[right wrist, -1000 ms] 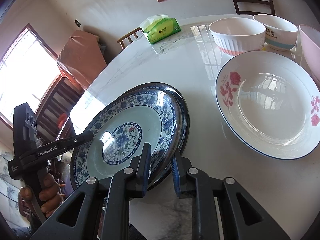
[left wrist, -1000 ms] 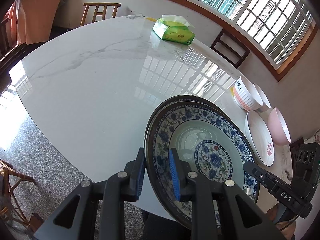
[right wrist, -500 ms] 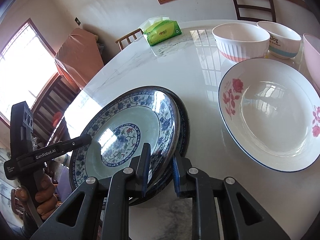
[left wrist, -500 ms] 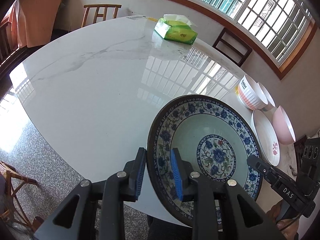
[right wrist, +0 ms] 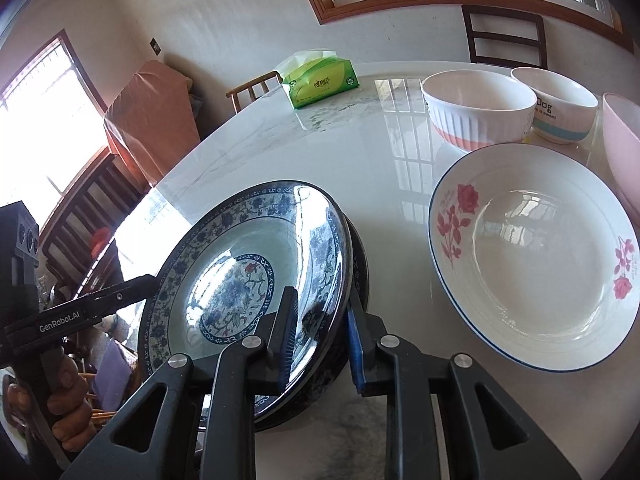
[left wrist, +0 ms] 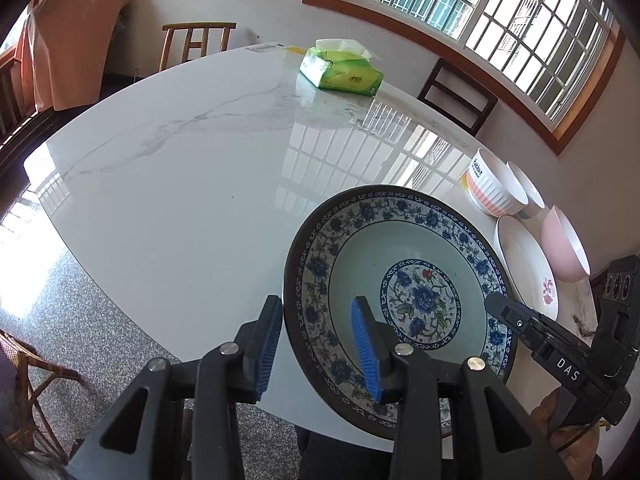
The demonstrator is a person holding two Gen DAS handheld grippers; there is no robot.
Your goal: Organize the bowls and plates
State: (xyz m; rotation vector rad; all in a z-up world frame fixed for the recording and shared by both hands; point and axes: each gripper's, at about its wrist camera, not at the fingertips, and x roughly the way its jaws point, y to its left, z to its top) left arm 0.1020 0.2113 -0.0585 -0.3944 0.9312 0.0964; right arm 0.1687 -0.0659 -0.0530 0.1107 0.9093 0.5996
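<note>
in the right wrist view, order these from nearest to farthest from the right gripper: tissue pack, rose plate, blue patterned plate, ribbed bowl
1. blue patterned plate, between the fingers of the right gripper
2. rose plate, to the right
3. ribbed bowl, behind it
4. tissue pack, far edge

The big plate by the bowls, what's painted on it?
Red roses on white, thin blue rim: the rose plate shows best in the right wrist view.

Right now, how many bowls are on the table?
3 bowls, clustered at the table's far right: a ribbed white-and-pink bowl, a white bowl with a blue band just behind it, and a pink bowl cut off by the frame edge. Others may lie out of view.
</note>
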